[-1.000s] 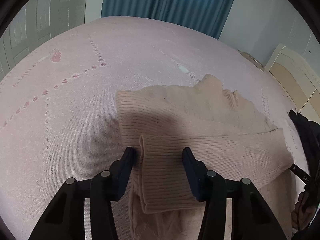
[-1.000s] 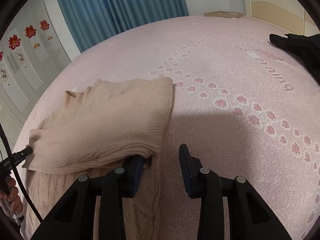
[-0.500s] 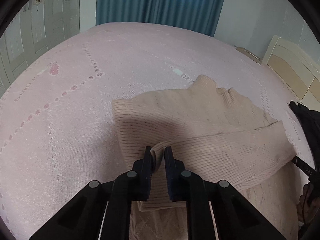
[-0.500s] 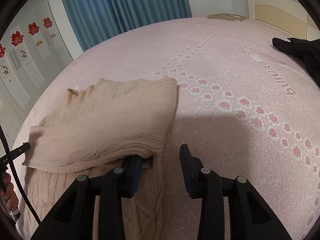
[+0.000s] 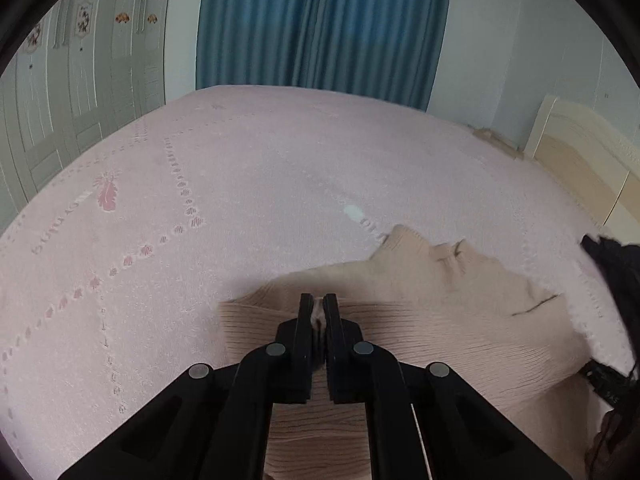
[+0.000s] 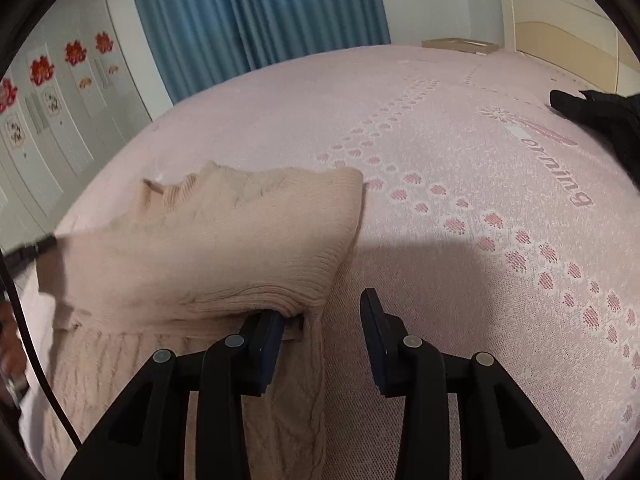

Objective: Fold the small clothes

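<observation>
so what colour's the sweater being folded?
Beige, ribbed knit sweater; clearest in the right wrist view.

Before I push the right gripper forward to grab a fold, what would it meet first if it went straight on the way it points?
Probably the pink bedspread. The right gripper is open, and only the sweater edge lies by its left finger; depth is unclear.

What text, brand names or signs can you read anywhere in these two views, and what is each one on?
"Buinuro", as best it reads, upside down and partly unclear: woven in pink on the bedspread, at in the right wrist view.
Woven pink lettering on the bedspread's left side in the left wrist view: too blurred to read.
Letters beside the beige sweater at: partly hidden, unreadable.
Red paper decorations on the wardrobe doors: flower shapes, no readable characters.
</observation>
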`<state>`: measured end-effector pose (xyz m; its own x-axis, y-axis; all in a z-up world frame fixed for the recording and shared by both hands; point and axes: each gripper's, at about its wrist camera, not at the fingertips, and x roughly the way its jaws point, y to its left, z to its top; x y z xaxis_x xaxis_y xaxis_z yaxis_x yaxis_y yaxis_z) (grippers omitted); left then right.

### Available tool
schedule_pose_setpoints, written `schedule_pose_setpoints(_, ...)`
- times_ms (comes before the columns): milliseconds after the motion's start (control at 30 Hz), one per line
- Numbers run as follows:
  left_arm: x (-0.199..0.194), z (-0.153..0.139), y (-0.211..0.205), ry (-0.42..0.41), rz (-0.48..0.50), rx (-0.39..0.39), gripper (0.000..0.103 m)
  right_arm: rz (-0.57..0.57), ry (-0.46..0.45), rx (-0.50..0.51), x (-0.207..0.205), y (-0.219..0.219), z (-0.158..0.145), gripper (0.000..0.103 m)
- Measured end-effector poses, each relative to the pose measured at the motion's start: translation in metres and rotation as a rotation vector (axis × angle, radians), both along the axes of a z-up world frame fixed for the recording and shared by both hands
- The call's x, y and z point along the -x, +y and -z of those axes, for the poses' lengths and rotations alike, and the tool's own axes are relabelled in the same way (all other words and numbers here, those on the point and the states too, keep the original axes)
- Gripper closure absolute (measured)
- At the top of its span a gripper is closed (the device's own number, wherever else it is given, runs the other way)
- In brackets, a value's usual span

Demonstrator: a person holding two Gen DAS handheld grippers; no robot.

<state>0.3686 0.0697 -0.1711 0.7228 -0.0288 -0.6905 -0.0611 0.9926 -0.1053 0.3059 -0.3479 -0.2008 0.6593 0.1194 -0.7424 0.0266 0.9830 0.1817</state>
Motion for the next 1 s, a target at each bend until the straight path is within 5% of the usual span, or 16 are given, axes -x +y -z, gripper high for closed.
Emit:
schedule_pose_setpoints(100,0.002,0.023,-0.002,0.083,0.007,-0.026,0.096,0.005,0.023,0.009,-0.002,0.000,0.001,0.061)
schedule_pose_setpoints(267,0.014,0.026,0.006,0.101,0.019,0.002,0.083,-0.054,-0.014,0.022,0.016,-0.005,-0.012,0.056)
schedule_pose_setpoints(333,0.016,0.015,0.014,0.070,0.005,0.032,0.060,-0.067,-0.068,0.043,0.025,-0.006,-0.023,0.050)
schedule_pose_setpoints(400,0.014,0.011,0.018,0.066,0.002,0.056,0.048,-0.077,-0.116,0.038,0.027,-0.005,-0.034,0.045)
schedule_pose_setpoints(700,0.032,0.032,0.030,0.133,0.032,0.203,0.052,-0.041,-0.062,0.079,-0.001,0.011,-0.021,0.045)
schedule_pose_setpoints(867,0.032,0.039,0.024,0.159,0.019,0.165,0.086,-0.029,-0.016,0.073,-0.006,0.011,-0.008,0.045)
schedule_pose_setpoints(1000,0.039,0.027,0.034,0.123,0.019,0.254,0.093,-0.008,-0.017,0.054,-0.004,0.003,-0.008,0.045)
